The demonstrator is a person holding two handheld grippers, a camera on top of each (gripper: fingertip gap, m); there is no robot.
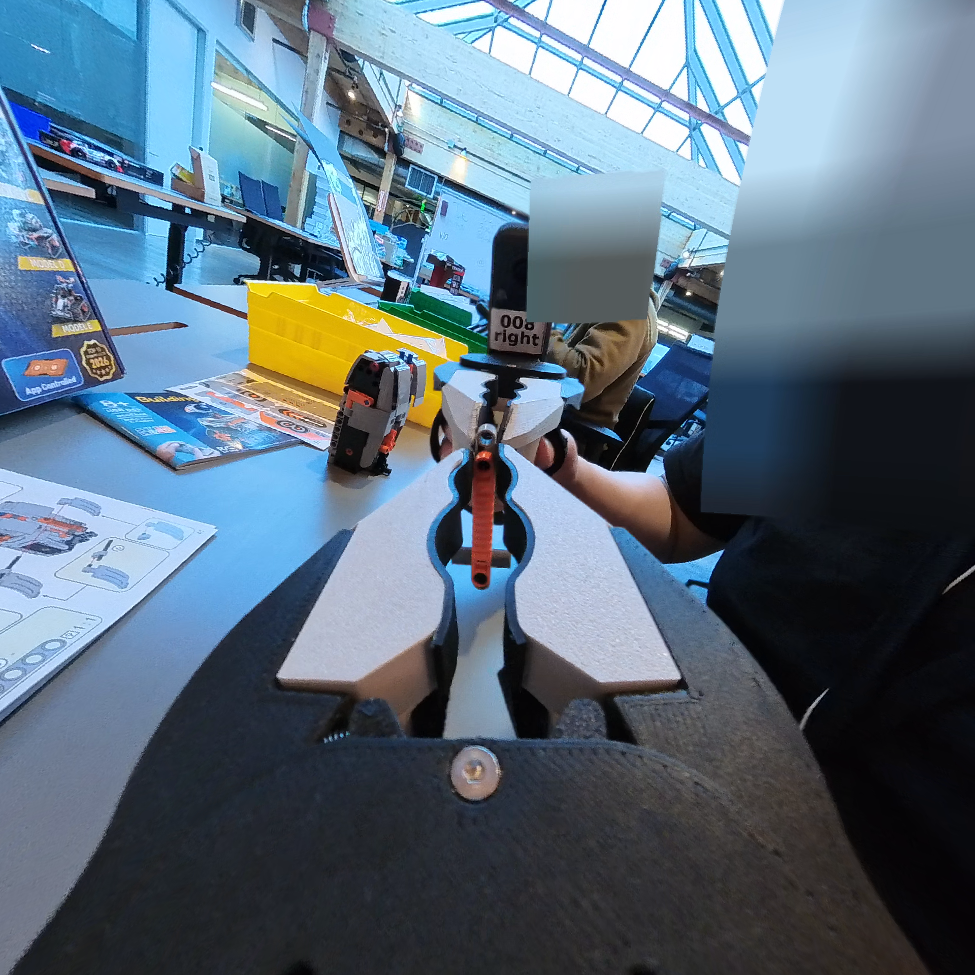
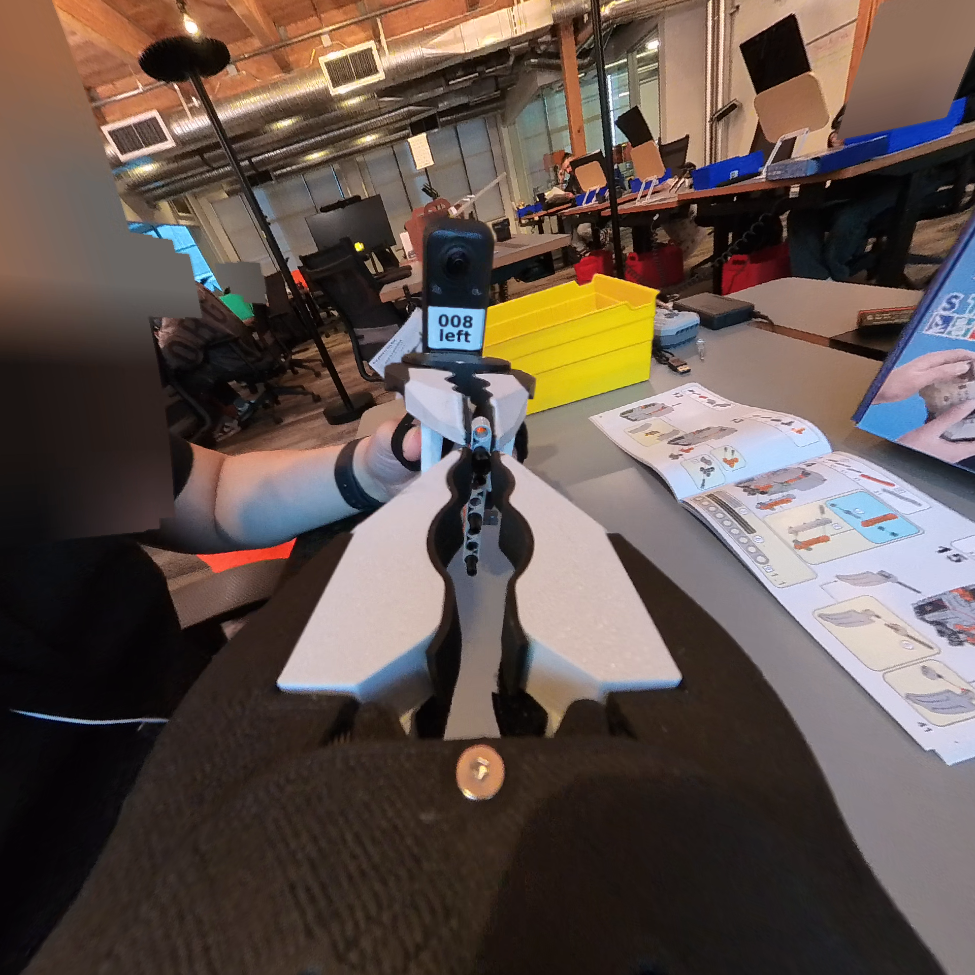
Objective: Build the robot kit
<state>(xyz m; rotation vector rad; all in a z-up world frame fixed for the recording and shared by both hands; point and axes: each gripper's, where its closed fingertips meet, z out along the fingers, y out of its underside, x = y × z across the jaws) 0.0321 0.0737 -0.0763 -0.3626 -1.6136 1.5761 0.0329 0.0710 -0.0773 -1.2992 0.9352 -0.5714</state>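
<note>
Grey table: yellow bin, open booklet, brick model.

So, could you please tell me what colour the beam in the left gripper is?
Orange: the beam is pinched in the left gripper, clearest in the left wrist view.

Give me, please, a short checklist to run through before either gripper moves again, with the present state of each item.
1. Left gripper shut on the orange beam: ok.
2. Right gripper shut on the grey beam: ok.
3. The two beams meet end to end between the facing grippers: ok.
4. Joint fully seated: cannot tell, the fingertips hide it.
5. Built model stands apart on the table: ok.
6. Open instruction booklet lies flat beside the grippers: ok.
</note>
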